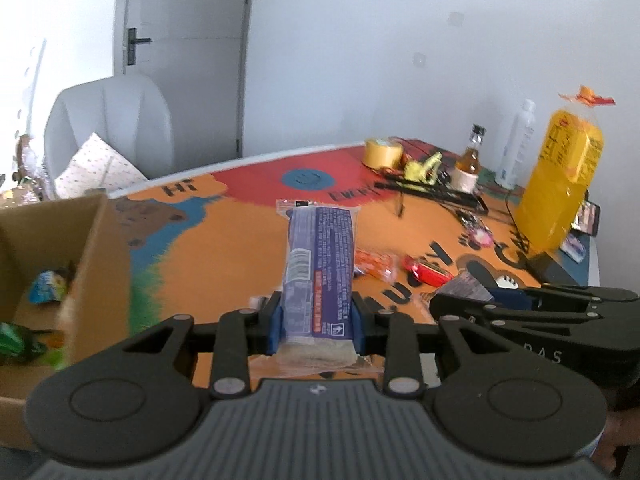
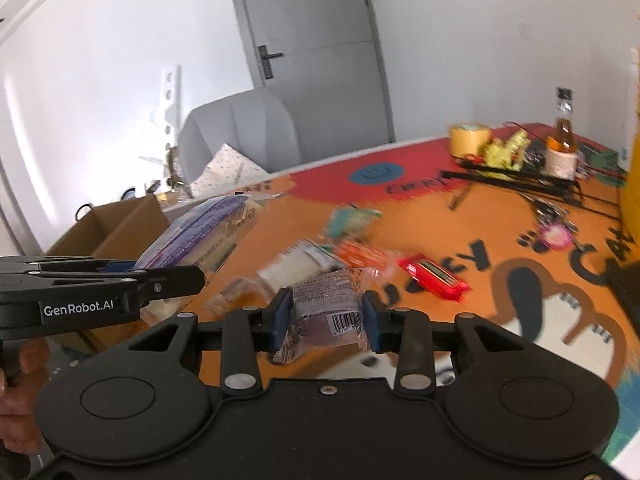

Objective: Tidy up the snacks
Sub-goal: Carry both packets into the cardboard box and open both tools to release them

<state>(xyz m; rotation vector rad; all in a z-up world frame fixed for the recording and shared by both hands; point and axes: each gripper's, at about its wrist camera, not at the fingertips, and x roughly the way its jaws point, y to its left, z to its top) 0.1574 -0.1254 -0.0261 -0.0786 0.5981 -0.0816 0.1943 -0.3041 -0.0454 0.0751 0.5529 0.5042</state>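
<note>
Left gripper (image 1: 317,322) pads clamp the near end of a long purple snack pack (image 1: 318,268), right gripper (image 2: 325,320) pinches a small clear-wrapped snack (image 2: 326,308), both raised off the table (image 1: 224,248), probably bound for the cardboard box (image 1: 96,256) at left.

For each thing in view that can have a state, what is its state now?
left gripper: shut on purple snack pack
right gripper: shut on clear snack packet
cardboard box: open, snacks inside
door: closed
red snack: lying on table
</note>
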